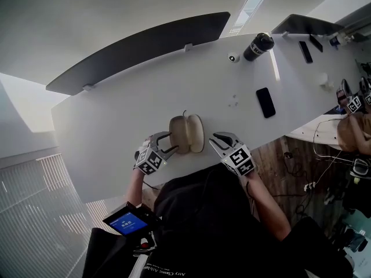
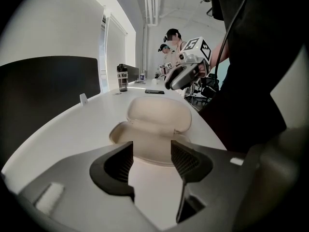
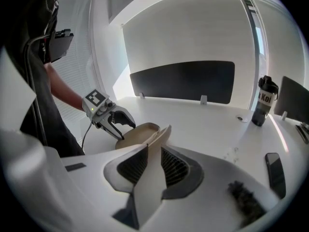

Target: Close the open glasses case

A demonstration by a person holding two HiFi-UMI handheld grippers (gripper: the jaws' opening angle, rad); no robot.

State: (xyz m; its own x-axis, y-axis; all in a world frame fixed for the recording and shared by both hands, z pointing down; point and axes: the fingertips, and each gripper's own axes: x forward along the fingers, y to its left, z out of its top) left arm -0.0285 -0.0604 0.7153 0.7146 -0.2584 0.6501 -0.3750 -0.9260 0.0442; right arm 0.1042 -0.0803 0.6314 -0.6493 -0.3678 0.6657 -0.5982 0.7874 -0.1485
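Observation:
The beige glasses case (image 1: 186, 133) lies open on the white table (image 1: 116, 114) near its front edge, with the lid raised. In the left gripper view the case (image 2: 157, 117) sits just ahead of my left gripper (image 2: 151, 151). The jaws are open around its near rim and the pads are not pressing on it. My right gripper (image 1: 213, 138) is at the case's right side. In the right gripper view its jaws (image 3: 153, 153) stand a narrow gap apart. The lid's edge (image 3: 164, 132) lines up with that gap at the tips. Contact is not visible.
A black phone (image 1: 265, 102) lies to the right of the case. A black bottle (image 1: 258, 46) and a second phone (image 1: 305, 51) stand farther back. A dark divider panel (image 1: 139, 48) runs along the far edge. Other people with grippers are at the far right (image 1: 353, 106).

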